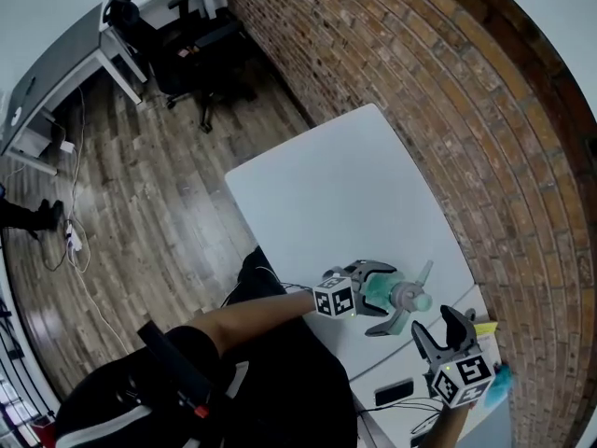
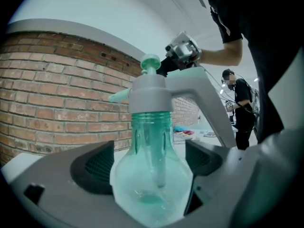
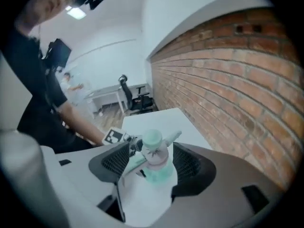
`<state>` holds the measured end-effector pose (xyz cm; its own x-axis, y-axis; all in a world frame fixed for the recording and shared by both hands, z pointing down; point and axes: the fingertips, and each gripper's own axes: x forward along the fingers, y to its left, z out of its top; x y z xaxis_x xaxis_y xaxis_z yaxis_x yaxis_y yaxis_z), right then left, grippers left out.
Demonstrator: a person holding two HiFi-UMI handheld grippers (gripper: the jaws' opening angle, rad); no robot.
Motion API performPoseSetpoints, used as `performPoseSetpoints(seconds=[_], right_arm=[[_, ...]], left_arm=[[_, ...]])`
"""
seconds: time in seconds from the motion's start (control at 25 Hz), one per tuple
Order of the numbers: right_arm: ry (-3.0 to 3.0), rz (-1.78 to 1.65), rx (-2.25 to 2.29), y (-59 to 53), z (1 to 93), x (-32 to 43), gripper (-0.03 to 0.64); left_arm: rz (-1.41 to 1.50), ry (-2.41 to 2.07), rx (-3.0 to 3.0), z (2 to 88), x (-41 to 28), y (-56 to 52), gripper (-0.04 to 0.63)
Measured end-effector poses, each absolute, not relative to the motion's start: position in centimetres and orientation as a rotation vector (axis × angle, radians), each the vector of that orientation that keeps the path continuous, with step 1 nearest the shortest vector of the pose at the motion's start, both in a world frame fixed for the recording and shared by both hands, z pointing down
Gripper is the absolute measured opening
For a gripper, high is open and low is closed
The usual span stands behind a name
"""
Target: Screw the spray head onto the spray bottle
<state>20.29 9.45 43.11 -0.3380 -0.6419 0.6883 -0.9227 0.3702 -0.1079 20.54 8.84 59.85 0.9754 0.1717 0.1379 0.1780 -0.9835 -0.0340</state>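
Two grippers, three views. Head view: the left gripper [image 1: 392, 295] clasps the spray bottle [image 1: 380, 291] over the lower right of the table [image 1: 345, 185], with the spray head [image 1: 413, 298] pointing right. The right gripper [image 1: 436, 325], jaws apart and empty, hangs just below-right, nearest the head. Left gripper view: the bottle [image 2: 152, 175] stands upright, gripped on both sides. Right gripper view: the head [image 3: 153, 147] sits centred beyond the open jaws.

head view: steeply down, far | left gripper view: level, close | right gripper view: downward | shared: spray bottle [image 1: 382, 293]
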Motion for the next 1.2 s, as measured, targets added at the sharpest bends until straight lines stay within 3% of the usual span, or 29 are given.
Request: performPoseSetpoints(seconds=[0.32, 0.68, 1.2], right_arm=[[-1.825, 0.864, 1.633, 7.9, 45.7, 20.5, 0.273], [-1.692, 0.976, 1.599, 7.2, 49.4, 21.0, 0.273], [-1.677, 0.858, 1.368, 7.1, 50.9, 20.6, 0.272]], left_arm=[[-0.249, -0.34, -3.058, 60.2, 21.3, 9.5, 0.407], [-0.24, -0.321, -3.061, 60.2, 21.9, 9.7, 0.403], [-0.204, -0.279, -3.094, 60.3, 21.9, 9.7, 0.402]])
